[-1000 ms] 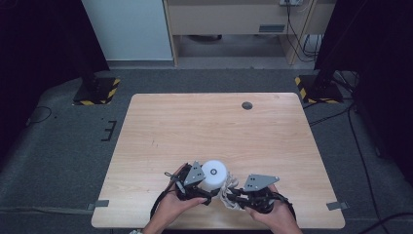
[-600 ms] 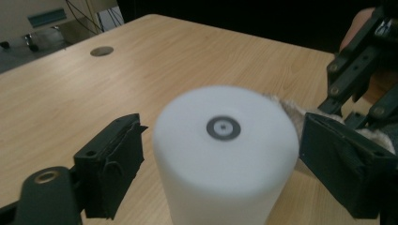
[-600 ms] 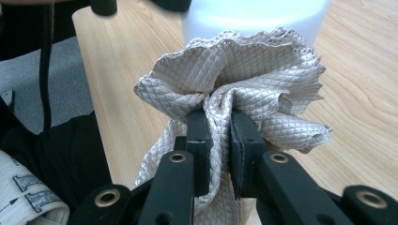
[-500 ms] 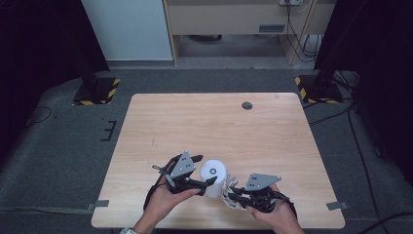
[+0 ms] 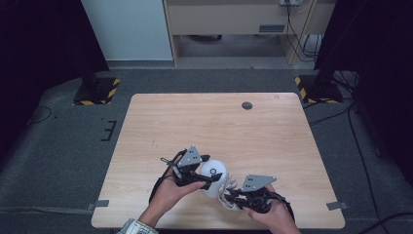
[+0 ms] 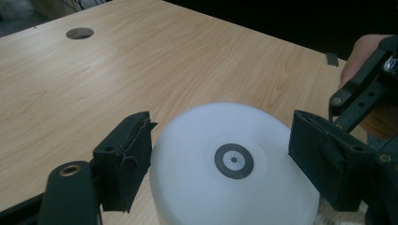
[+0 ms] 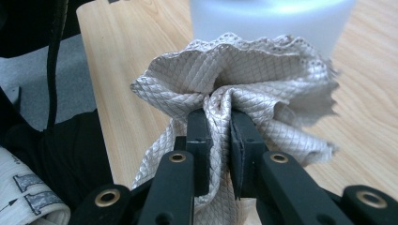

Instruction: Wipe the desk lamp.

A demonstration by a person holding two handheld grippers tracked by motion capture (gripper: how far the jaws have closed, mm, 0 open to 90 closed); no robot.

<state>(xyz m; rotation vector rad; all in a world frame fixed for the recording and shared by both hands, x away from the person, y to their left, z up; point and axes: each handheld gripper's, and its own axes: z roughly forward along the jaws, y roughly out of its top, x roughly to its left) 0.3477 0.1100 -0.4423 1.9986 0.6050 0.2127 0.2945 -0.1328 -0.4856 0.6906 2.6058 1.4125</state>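
Wooden table [image 5: 272,141] bears a white cup [image 5: 213,178], apparently upside down.

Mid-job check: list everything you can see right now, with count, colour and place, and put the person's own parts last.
white cup: one, upside down near the table's front edge, between the grippers; a dark ring mark on its base.
cloth: one, beige, quilted, bunched against the cup's side.
table: one, light wood, centre of the room.
cable hole: one, dark, near the table's far edge.
tape strips: two, grey, on the floor at the table's front corners.
left gripper: one, black, jaws open on either side of the cup.
right gripper: one, black, shut on the cloth.
hands: two, at the front edge.
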